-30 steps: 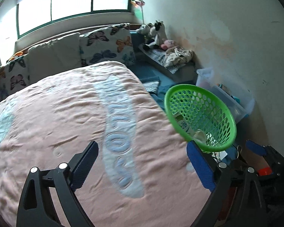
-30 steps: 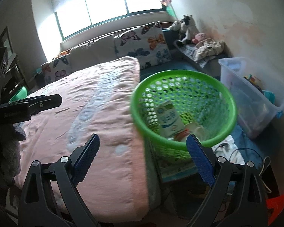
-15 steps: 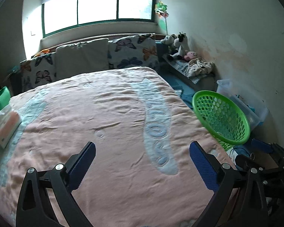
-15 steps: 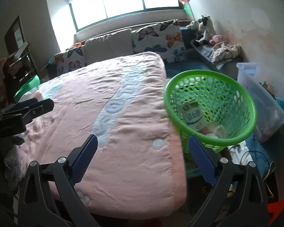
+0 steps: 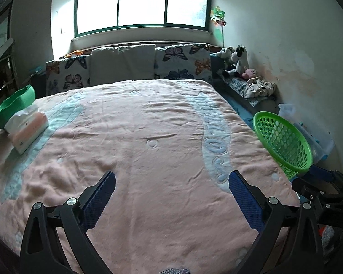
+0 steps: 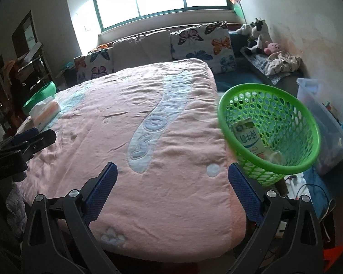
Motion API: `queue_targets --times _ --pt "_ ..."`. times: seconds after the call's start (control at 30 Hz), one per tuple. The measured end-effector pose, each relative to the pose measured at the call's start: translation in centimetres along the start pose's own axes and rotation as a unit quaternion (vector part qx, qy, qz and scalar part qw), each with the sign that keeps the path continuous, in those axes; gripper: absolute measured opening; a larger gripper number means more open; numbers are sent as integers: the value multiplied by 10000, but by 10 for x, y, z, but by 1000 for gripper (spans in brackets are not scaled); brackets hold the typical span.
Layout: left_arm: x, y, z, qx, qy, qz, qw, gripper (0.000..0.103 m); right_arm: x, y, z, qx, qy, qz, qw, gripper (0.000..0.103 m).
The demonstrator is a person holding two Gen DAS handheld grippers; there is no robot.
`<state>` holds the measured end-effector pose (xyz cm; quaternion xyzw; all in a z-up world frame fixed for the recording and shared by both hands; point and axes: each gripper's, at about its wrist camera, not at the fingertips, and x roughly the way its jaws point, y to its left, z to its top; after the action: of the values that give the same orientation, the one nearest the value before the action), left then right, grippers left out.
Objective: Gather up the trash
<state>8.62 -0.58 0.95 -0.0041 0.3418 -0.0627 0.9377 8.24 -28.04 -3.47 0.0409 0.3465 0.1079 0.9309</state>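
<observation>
A green mesh basket [image 6: 269,132] stands beside the bed's right edge, holding a white milk carton [image 6: 249,138] and a pale cup [image 6: 275,157]. In the left wrist view the basket [image 5: 283,146] is at the far right and its contents are hidden. My right gripper [image 6: 172,166] is open over the pink blanket [image 6: 171,137], with nothing between its fingers. My left gripper [image 5: 171,175] is open too, empty, above the blanket's middle. Each gripper shows at the edge of the other's view: the left gripper [image 6: 27,141] and the right gripper [image 5: 320,175].
A tissue pack [image 5: 27,130] lies on the bed's left side beside a green basin [image 5: 13,105]. Pillows [image 5: 123,66] line the headboard under the window. A clear plastic bin [image 6: 324,118] and plush toys [image 6: 258,36] sit along the right wall. Cables [image 6: 308,187] lie on the floor.
Both views have swung left, away from the basket and over the bed. The basket slid toward the right edge, and the tissue pack and green basin came into view.
</observation>
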Motion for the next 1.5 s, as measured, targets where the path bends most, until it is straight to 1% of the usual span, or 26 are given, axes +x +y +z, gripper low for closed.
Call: queue_targets --times 0.13,0.4,0.53,1.5 --pt "-2 7 -6 -72 -4 168 9998 96 3 4 -1 -21 31 52 10000 97" --pt "-6 22 -13 -334 23 264 9991 96 5 15 0 -147 19 119 9998 98" --pt "-8 24 -15 -358 12 318 9988 96 7 19 -1 -171 32 148 9997 98" --pt "-4 31 -21 -500 127 415 9978 96 15 21 -3 -166 158 193 9996 98"
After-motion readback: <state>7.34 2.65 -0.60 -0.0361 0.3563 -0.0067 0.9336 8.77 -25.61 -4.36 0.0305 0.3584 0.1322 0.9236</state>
